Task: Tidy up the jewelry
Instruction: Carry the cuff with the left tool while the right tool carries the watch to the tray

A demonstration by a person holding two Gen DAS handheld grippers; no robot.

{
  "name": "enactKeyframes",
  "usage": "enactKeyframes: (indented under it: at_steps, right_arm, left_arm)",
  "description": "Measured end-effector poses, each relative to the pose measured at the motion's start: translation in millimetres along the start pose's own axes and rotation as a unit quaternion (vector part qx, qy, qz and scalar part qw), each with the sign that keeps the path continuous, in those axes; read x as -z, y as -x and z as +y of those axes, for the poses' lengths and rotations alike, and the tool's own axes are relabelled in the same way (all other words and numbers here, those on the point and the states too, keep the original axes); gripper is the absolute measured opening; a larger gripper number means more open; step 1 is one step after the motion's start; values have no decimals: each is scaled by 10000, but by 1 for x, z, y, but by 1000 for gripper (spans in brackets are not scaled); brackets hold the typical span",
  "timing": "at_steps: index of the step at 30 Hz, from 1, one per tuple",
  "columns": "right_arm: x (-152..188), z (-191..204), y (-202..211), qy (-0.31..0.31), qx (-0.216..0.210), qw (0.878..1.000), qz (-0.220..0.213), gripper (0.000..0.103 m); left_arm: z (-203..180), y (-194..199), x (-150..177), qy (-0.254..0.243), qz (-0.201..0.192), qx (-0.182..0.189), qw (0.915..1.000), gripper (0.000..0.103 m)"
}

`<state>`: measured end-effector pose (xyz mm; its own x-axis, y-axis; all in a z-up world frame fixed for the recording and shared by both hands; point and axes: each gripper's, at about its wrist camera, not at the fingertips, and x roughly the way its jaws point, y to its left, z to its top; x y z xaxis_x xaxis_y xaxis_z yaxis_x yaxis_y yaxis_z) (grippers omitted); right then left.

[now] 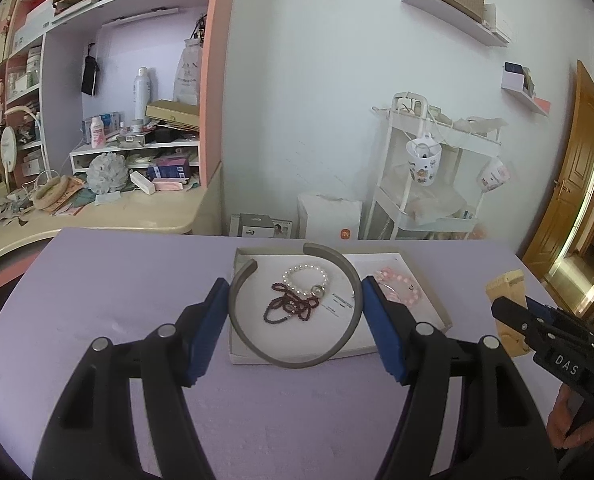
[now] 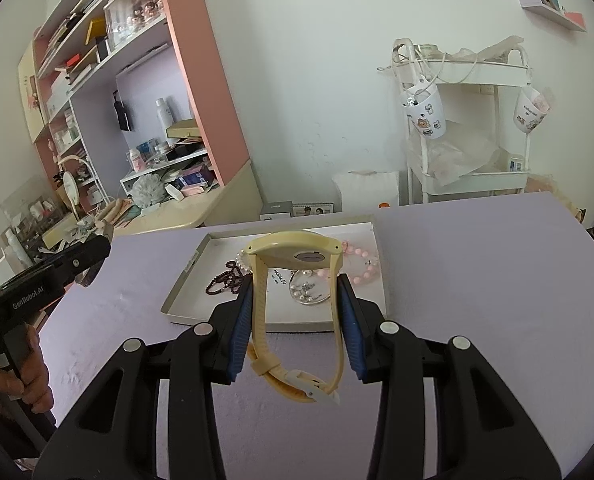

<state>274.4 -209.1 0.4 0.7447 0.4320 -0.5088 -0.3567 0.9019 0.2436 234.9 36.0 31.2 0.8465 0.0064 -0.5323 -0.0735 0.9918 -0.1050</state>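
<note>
My left gripper (image 1: 295, 320) is shut on a grey open bangle (image 1: 257, 350), its blue pads against the bangle's two sides, above the front of a shallow white tray (image 1: 377, 346). In the tray lie a dark red bead string (image 1: 289, 307), a white pearl bracelet (image 1: 303, 280) and a pink bead bracelet (image 1: 403, 286). My right gripper (image 2: 295, 304) is shut on a pale yellow watch (image 2: 297, 256), holding its strap between the pads just before the tray (image 2: 185, 280). The watch also shows at the right of the left wrist view (image 1: 507, 312).
The tray lies on a lilac table (image 1: 117, 300). A cluttered desk with shelves (image 1: 97, 200) stands beyond at the left. A white trolley with hanging cups (image 1: 425, 168) and a white bag (image 1: 329, 216) stand by the back wall. A wooden door (image 1: 577, 184) is at the right.
</note>
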Motion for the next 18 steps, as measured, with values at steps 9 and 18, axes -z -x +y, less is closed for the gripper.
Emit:
enactKeyframes:
  at_steps: [9,18]
  right_arm:
    - [-7,-5,-13,78,14,10000,25,42]
    - [-14,-8,-62,128,0,9994,306,42]
  left_arm:
    - [5,-11,0,127,99,-17,9999,66]
    - [15,-27,-17,194,54,-4,9998,66]
